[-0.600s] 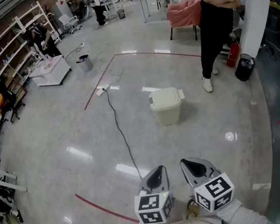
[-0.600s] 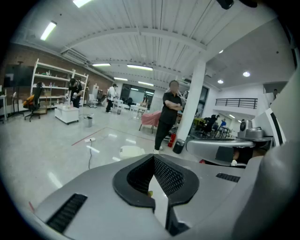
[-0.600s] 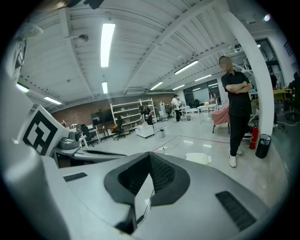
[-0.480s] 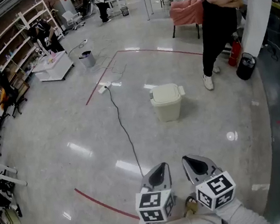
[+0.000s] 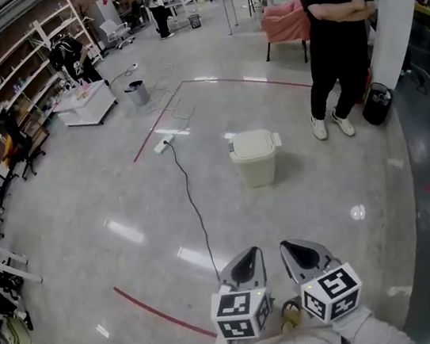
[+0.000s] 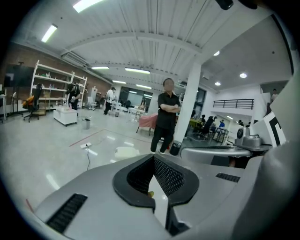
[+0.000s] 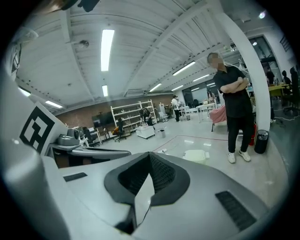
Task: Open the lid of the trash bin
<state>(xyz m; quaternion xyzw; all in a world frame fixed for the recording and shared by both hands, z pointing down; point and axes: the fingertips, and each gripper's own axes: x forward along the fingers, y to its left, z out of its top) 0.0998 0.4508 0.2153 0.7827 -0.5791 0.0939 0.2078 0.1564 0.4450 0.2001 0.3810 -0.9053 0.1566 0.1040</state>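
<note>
A cream trash bin [image 5: 255,159] with its lid down stands alone on the grey floor, well ahead of me. It shows small in the left gripper view as the bin [image 6: 125,151] and in the right gripper view as the bin [image 7: 196,155]. My left gripper [image 5: 245,265] and right gripper [image 5: 301,257] sit side by side at the bottom of the head view, close to my body and far short of the bin. The left gripper [image 6: 153,157] and the right gripper [image 7: 150,154] are both shut with nothing between the jaws.
A person in black [image 5: 335,37] stands with arms folded just right of the bin. A black cable [image 5: 192,203] runs from a power strip [image 5: 164,143] toward me. A white column [image 5: 394,4] and a black bin [image 5: 378,103] stand at right, shelves [image 5: 18,84] at left.
The view has shifted slightly forward over the floor. The person in black has moved their feet. Both grippers stay shut and in the same place.
</note>
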